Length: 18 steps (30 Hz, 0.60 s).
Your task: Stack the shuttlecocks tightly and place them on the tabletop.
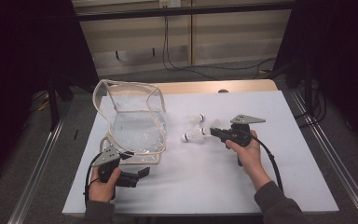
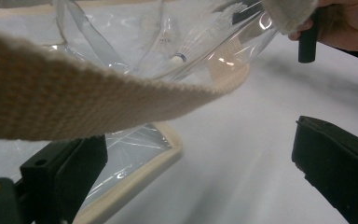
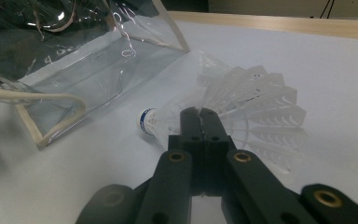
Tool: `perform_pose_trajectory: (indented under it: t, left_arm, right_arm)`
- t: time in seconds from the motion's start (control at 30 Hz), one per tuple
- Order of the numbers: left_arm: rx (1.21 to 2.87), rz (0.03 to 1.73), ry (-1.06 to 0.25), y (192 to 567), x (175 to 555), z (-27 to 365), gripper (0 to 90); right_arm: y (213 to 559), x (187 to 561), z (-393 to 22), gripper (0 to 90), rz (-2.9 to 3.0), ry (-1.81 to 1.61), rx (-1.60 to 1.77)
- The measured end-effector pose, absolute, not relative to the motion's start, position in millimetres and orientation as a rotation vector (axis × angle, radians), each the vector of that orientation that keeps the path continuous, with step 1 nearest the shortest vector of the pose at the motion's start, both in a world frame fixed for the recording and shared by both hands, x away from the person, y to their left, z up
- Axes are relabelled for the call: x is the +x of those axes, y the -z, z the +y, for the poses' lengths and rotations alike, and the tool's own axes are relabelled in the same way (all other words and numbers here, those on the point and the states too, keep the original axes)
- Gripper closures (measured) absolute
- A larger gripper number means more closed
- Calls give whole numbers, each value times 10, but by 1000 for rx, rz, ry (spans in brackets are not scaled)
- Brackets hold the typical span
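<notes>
**Shuttlecock pinched beside the clear bag**

Left gripper [image 1: 140, 173] stood wide, its view alone showing the bag's woven strap [image 2: 74, 98]. Right gripper [image 3: 199, 114] pinched a shuttlecock [image 3: 242, 109] at the bag's [image 1: 135, 123] three o'clock, axis lying flat, cork toward nine o'clock.

Left black two-jaw gripper [image 1: 142, 172]: jaws spread wide, held low and level in the left hand [image 1: 103, 185]. Right black two-jaw gripper [image 1: 213, 132]: jaws pressed together, held level in the right hand [image 1: 248, 154], grey-sleeved forearm behind.
</notes>
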<state>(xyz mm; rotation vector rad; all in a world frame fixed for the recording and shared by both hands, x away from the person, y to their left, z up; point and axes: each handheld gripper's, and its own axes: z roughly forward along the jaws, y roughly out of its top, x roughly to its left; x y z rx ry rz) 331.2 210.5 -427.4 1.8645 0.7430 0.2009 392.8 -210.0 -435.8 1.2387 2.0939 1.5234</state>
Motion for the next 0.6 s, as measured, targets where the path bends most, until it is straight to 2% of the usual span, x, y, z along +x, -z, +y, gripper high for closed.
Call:
perform_pose_trajectory:
  t: [0.6]
  left_arm:
    - [1862,744,-205,4272,3314,2110,35]
  right_arm:
    - [4389,3934,-1992,900,2125,-1522,1229]
